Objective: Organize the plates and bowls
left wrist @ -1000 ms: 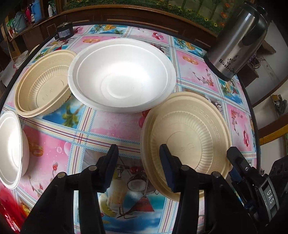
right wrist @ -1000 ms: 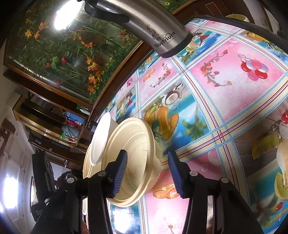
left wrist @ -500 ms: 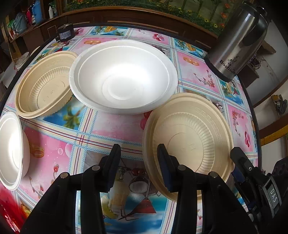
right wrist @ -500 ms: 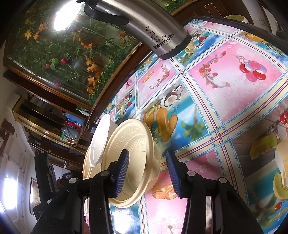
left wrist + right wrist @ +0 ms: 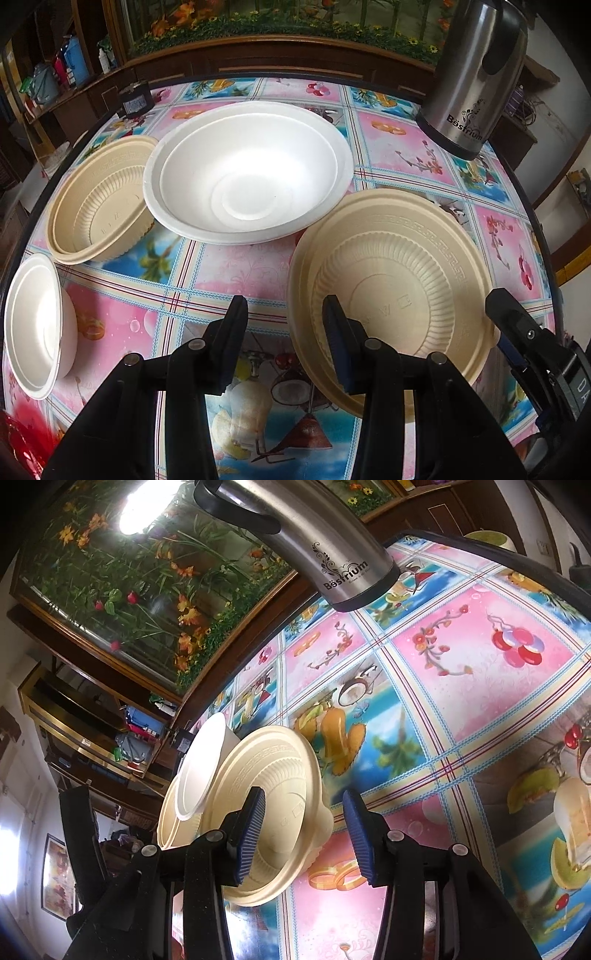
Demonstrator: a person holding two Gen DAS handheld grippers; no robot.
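Dark wooden cabinets and a long band of flower pictures run behind a table [image 5: 258, 266] covered in an oilcloth of pink and blue squares printed with fruit, coconuts and balloons. Near its far right edge stands a steel thermos jug [image 5: 469, 81] with a black base; the name "Böstrium" reads on its side, with a smaller line under it too fine to read.

Four pieces of tableware lie on the cloth, all mouth-up and with nothing in them. A large white foam bowl [image 5: 247, 173] sits toward the far middle. Beside it on the left is a beige ribbed bowl [image 5: 99, 199], its rim tucked under the white one's. A smaller white bowl [image 5: 37, 325] is at the left edge. Nearest the front is a beige ribbed plate-bowl [image 5: 391, 291] with faint moulded characters on its floor that cannot be made out.

The left gripper [image 5: 284, 332] has its fingers apart, straddling the near rim of that beige piece without pressing it. The right gripper [image 5: 304, 834] likewise stands parted over the opposite rim, pads clear of it.
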